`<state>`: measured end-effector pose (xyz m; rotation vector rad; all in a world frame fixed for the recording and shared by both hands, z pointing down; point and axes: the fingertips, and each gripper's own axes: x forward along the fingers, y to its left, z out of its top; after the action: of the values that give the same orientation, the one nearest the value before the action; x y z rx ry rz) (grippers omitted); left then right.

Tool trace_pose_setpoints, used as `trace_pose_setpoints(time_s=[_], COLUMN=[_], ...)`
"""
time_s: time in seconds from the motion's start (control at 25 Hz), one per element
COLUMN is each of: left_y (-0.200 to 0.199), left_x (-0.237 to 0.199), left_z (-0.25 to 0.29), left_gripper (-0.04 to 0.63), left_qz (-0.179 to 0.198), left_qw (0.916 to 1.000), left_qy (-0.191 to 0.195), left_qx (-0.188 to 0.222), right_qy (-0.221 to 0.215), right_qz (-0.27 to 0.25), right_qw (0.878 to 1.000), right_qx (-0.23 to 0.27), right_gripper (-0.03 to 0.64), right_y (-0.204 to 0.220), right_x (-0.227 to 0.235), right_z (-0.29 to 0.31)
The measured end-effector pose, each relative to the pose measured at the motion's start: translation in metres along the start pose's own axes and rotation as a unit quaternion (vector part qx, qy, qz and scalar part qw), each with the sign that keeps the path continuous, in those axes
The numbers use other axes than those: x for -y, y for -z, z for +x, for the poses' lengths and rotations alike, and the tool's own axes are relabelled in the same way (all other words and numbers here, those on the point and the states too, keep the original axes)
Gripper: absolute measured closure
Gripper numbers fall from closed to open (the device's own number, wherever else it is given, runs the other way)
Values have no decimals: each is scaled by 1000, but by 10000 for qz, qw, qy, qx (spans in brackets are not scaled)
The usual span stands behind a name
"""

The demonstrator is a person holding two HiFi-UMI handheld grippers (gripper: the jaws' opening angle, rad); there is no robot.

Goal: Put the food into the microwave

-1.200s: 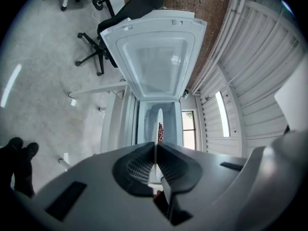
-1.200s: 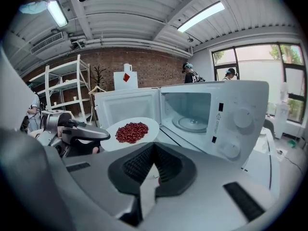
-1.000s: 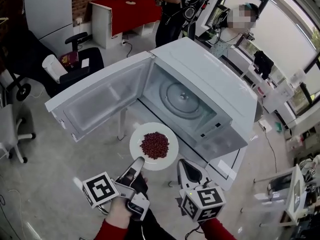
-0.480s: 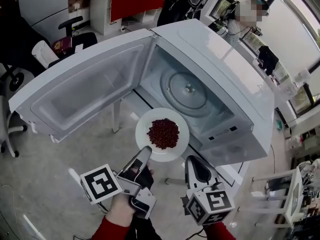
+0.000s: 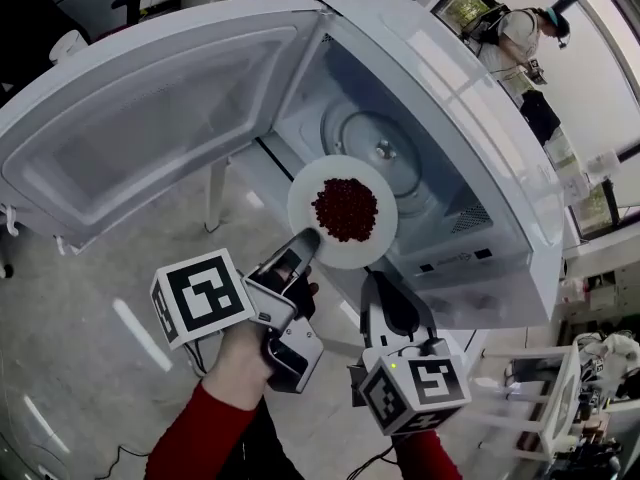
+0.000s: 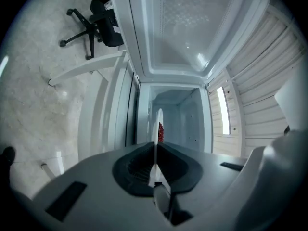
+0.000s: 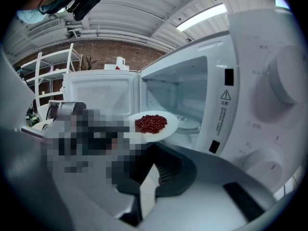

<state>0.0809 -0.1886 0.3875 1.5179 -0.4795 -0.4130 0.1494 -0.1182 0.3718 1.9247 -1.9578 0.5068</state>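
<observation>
A white plate (image 5: 343,211) carries a heap of red beans (image 5: 345,208). My left gripper (image 5: 305,240) is shut on its near rim and holds it level at the mouth of the white microwave (image 5: 480,168). The plate overlaps the front of the glass turntable (image 5: 375,138). The microwave door (image 5: 150,138) stands wide open to the left. In the left gripper view the plate (image 6: 159,121) shows edge-on between the jaws of the left gripper (image 6: 155,150). My right gripper (image 5: 385,303) trails below the plate, shut and holding nothing. Its own view shows the plate (image 7: 153,124) ahead of it.
The microwave's control panel (image 7: 269,95) fills the right of the right gripper view. White table legs (image 5: 215,193) stand under the microwave. An office chair (image 6: 96,18) is on the floor at the left, and a person (image 5: 520,33) stands far back right.
Both grippers have moved forward toward the microwave. The plate has gone from in front of the open door to the cavity's mouth, over the turntable's front edge.
</observation>
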Motion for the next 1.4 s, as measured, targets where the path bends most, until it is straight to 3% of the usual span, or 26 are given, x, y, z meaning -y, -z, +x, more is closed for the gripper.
trace_pose_setpoints(time_s=[0.16, 0.4, 0.8, 1.4], left_y=[-8, -9, -21, -32], left_x=[6, 3, 7, 25], left_z=[34, 40, 88, 135], left_gripper=[574, 574, 574, 574], left_qz=[82, 128, 155, 477], left_qw=[9999, 9998, 9996, 9974], left_qy=[-68, -65, -139, -458], left_qx=[-136, -143, -202, -283], right_qy=[104, 179, 228, 212], right_qz=[-28, -67, -28, -128], right_qw=[9999, 9998, 9997, 9997], right_qx=[-112, 84, 34, -27], right_gripper=[604, 603, 603, 604], right_y=[-14, -14, -31, -52], right_x=[10, 11, 24, 29], right_z=[11, 10, 29, 39])
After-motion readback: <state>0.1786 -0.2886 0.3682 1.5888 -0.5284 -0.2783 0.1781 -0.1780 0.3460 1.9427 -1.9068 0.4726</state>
